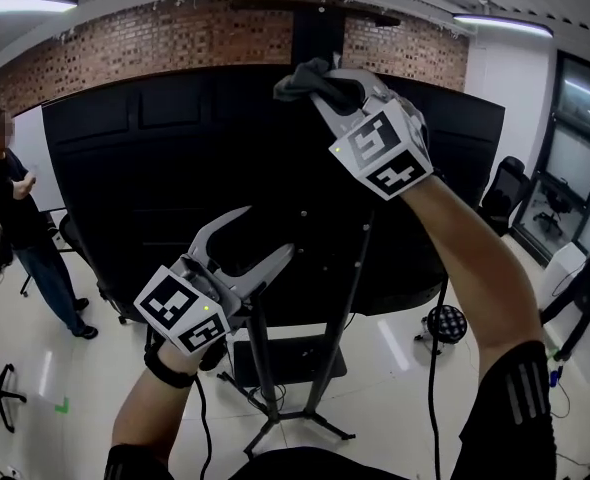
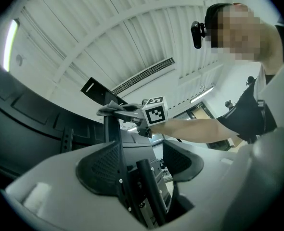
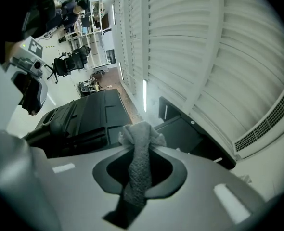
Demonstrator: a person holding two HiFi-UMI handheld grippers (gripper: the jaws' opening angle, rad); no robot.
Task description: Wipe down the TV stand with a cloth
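Cloth [image 1: 297,81] in right gripper [image 1: 327,86] at TV [image 1: 155,168] top edge

In the head view the right arm [image 1: 473,258] reaches from the lower right of the frame up to the top centre, forearm bare, with a dark striped sleeve [image 1: 520,400] at the elbow. The right gripper [image 1: 313,80] is raised high, its marker cube [image 1: 383,148] facing the camera and its jaws pressed together on a grey cloth [image 1: 297,80] that bunches out past the tips. The left arm [image 1: 147,413] comes up from the bottom left, a dark band [image 1: 163,368] at the wrist. The left gripper [image 1: 268,230] sits lower, left of centre, tilted up and to the right, jaws spread apart and gripping nothing.
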